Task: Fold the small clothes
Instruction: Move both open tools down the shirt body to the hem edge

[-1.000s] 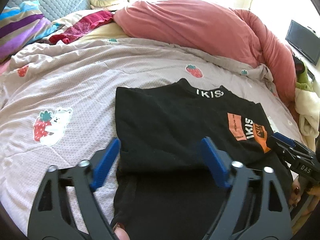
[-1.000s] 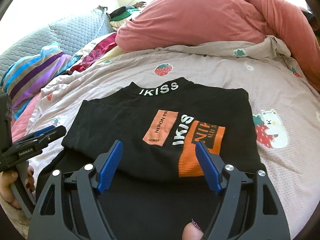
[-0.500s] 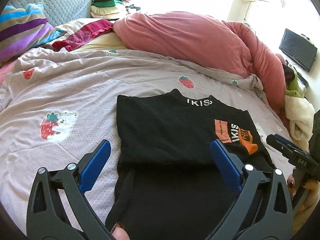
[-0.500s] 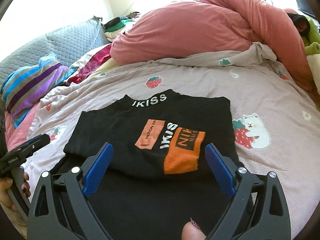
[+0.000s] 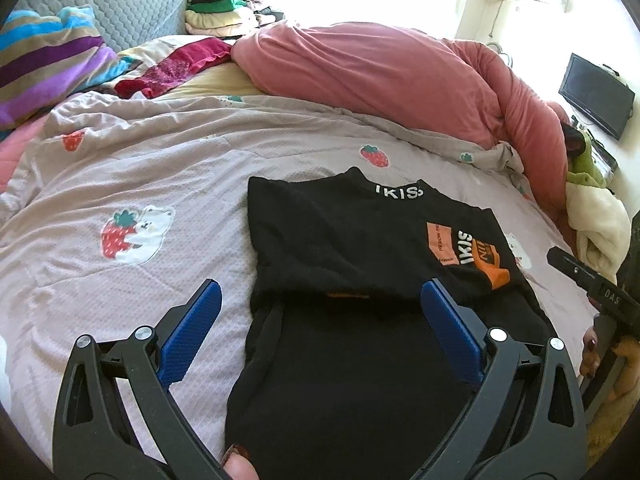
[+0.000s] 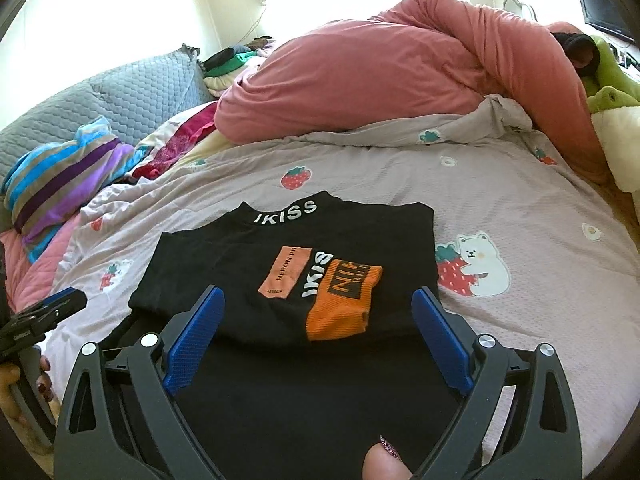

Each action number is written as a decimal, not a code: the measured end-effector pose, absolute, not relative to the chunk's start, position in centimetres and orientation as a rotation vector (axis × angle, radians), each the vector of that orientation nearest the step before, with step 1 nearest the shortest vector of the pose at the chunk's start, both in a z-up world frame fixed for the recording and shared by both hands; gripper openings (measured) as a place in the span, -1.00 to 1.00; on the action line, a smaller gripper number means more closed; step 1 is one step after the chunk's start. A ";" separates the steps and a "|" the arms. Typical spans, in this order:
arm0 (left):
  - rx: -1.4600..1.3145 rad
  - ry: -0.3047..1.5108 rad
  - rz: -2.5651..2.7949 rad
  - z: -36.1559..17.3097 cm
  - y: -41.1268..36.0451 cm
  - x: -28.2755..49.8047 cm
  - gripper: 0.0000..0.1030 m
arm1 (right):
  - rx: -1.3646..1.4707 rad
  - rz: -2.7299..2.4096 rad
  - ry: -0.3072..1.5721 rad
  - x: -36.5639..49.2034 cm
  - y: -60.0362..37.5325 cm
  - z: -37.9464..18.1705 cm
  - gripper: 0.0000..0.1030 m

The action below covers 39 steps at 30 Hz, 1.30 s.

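A black top with "IKISS" on its collar and orange patches lies on the lilac strawberry quilt, its upper part folded down over a longer black layer beneath. My left gripper hangs above the top's left near part, jaws wide open and empty. In the right wrist view the black top lies the same way, and my right gripper stands open above its fold edge, holding nothing. Each gripper shows at the edge of the other's view: the right gripper and the left gripper.
A bunched pink duvet fills the far side of the bed. A striped blanket and a grey quilted pillow lie far left, with folded clothes stacked behind. A green plush and a TV are at right.
Both grippers have drawn back and upward from the black top, and their jaws have spread wider. The top lies where it was, folded.
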<state>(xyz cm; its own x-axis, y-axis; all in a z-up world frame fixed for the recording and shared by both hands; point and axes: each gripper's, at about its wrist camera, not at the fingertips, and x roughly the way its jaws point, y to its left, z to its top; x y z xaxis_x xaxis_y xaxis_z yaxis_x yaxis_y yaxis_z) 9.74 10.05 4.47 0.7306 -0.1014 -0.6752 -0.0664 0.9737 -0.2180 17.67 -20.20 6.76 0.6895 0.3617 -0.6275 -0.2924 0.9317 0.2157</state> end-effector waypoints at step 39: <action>-0.299 0.804 0.019 3.6 11.8 -1.2 0.82 | 0.056 0.424 0.695 12.9 -22.7 7.7 0.83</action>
<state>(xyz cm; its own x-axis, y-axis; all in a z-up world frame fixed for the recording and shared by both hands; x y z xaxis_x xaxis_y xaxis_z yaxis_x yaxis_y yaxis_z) -1.23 11.82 3.55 0.6962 -0.0961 -0.7114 -0.1299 0.9578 -0.2565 12.87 -22.69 7.65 0.6865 0.3964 -0.6095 -0.3598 0.9137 0.1890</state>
